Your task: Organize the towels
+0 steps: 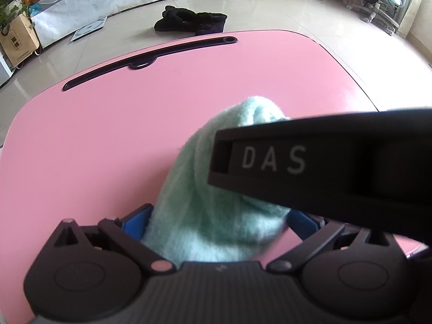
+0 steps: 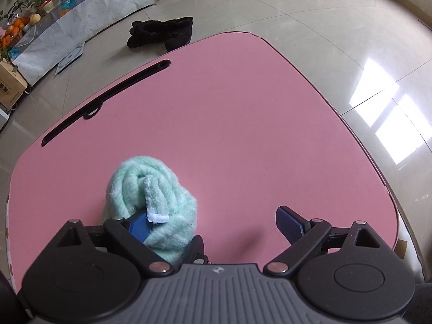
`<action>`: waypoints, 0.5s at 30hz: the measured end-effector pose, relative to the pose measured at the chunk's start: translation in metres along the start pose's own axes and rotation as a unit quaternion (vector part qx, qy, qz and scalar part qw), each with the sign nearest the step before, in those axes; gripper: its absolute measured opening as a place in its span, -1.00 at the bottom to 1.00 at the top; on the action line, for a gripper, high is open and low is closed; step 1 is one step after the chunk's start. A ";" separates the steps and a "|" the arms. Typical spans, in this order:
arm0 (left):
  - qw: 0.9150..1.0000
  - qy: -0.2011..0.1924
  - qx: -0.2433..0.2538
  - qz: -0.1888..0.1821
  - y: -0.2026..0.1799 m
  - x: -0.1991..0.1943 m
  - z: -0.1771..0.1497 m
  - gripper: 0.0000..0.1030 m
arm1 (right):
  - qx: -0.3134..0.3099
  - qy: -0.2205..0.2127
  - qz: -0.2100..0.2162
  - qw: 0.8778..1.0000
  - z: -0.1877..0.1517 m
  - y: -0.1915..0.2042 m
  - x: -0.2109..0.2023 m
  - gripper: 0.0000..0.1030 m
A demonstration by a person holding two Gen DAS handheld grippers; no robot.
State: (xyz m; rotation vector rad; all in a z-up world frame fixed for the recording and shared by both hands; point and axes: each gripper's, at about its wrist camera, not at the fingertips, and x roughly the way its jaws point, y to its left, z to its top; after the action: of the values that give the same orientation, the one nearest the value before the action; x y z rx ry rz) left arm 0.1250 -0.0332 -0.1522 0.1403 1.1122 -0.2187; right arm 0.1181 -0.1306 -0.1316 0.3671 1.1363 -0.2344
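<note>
A rolled mint-green towel (image 1: pixel 205 189) lies on the pink table (image 1: pixel 108 135), near its front edge. My left gripper (image 1: pixel 221 221) is shut on the towel, with a blue pad pressing on each side. In the left wrist view a black finger (image 1: pixel 297 162) of the right gripper, lettered DAS, crosses in front of the towel and hides its right side. In the right wrist view the towel (image 2: pixel 151 189) shows its coiled end and a white hem tag. My right gripper (image 2: pixel 213 224) is open: its left pad (image 2: pixel 137 228) rests against the towel and its right pad (image 2: pixel 290 222) stands free over the table.
A long black slot (image 2: pixel 108 97) runs along the table's far left edge. A pair of black fuzzy slippers (image 2: pixel 162 35) lies on the tiled floor beyond the table. A low cabinet with fruit and plants (image 2: pixel 40 27) lines the left wall. An office chair (image 1: pixel 383 2) stands at the far right.
</note>
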 end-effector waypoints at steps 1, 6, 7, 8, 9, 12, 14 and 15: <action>1.000 0.000 0.001 0.000 0.000 -0.001 -0.001 1.00 | 0.000 0.000 -0.001 1.000 -0.001 0.000 -0.001 0.80; 1.000 0.003 0.004 -0.002 0.001 -0.005 -0.008 1.00 | -0.007 -0.002 -0.004 1.000 -0.007 0.000 -0.004 0.80; 1.000 0.004 0.005 -0.002 0.002 -0.006 -0.009 1.00 | -0.010 0.000 -0.003 1.000 -0.008 0.001 -0.004 0.80; 1.000 0.005 0.004 -0.001 0.003 -0.006 -0.010 1.00 | -0.012 0.001 -0.002 1.000 -0.009 0.002 -0.004 0.80; 1.000 0.006 0.003 -0.001 0.004 -0.007 -0.011 1.00 | -0.015 0.002 0.000 1.000 -0.010 0.003 -0.005 0.80; 1.000 0.009 0.001 0.000 0.009 -0.010 -0.015 1.00 | -0.026 0.001 0.000 1.000 -0.014 0.007 -0.006 0.80; 1.000 0.010 0.000 0.000 0.011 -0.011 -0.017 1.00 | -0.034 0.000 -0.001 0.999 -0.016 0.011 -0.006 0.80; 1.000 0.011 0.001 0.000 0.012 -0.013 -0.018 1.00 | -0.037 0.000 -0.002 0.999 -0.017 0.012 -0.006 0.80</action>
State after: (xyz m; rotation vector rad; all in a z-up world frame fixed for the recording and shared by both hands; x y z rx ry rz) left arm 0.1065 -0.0165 -0.1489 0.1445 1.1332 -0.2184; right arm 0.1054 -0.1125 -0.1302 0.2999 1.1419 -0.1947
